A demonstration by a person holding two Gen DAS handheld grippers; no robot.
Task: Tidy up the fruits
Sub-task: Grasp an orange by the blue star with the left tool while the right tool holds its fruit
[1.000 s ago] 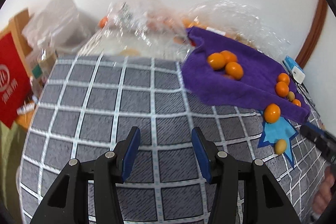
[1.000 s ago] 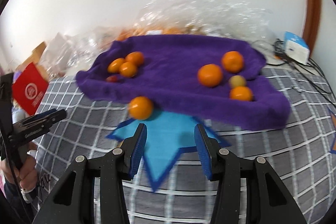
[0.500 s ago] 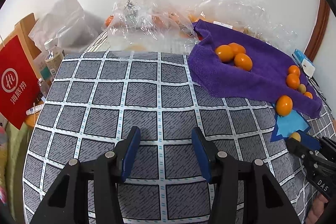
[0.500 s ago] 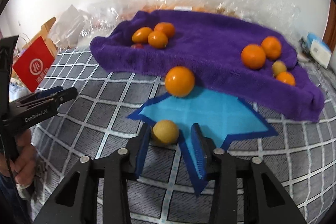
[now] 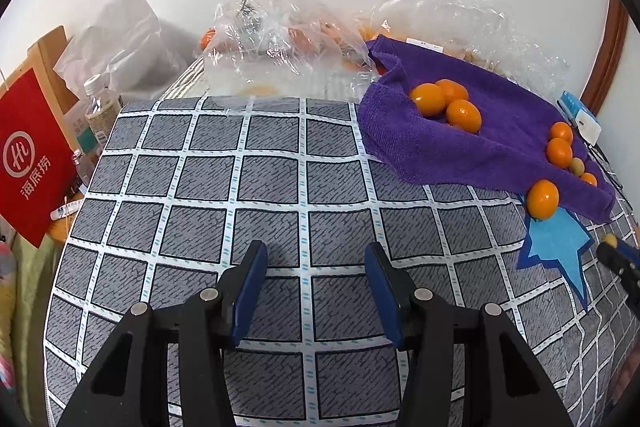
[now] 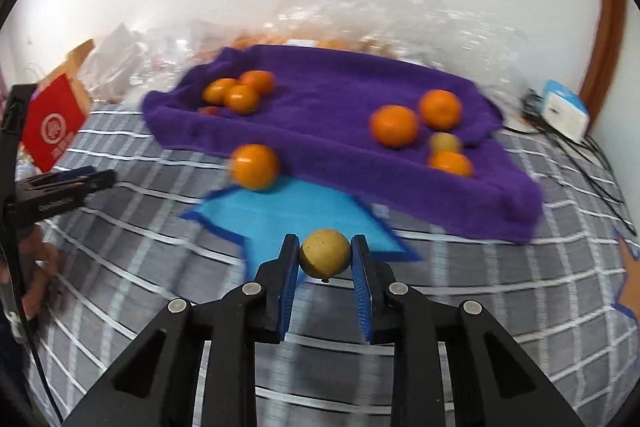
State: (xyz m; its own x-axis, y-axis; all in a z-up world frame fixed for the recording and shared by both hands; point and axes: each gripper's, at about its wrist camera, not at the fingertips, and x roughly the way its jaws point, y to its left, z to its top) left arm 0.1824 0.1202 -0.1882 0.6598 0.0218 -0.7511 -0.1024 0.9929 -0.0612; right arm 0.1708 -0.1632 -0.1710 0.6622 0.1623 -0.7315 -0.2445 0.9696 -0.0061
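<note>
- Closed within the last half second: right gripper (image 6: 325,254), its blue-padded jaws clamped on the small round yellow-brown fruit (image 6: 325,253) that had lain loose between them a moment earlier; picture heavily blurred, so still in motion.
- Held just above the near tip of the blue star-shaped paper marker (image 6: 286,213), on the grey checked cloth (image 5: 272,187).
- Left on the far edge of that marker, touching the towel's near fold: one round orange mandarin (image 6: 255,166).
- Already gathered on the purple terry towel (image 6: 332,99): a cluster of three orange fruits (image 6: 239,93) at far left, and a mixed group (image 6: 424,129) at right, three orange and one yellowish.
- Judged roughly midway: most fruit on the towel, one in the grip, one more to collect.
- Idle over bare checked cloth at near left: left gripper (image 5: 315,291), jaws spread wide, nothing between them.
- Unclear whether the clear plastic bags (image 5: 280,39) at the far side, with orange shapes inside, counted in the sorting.
</note>
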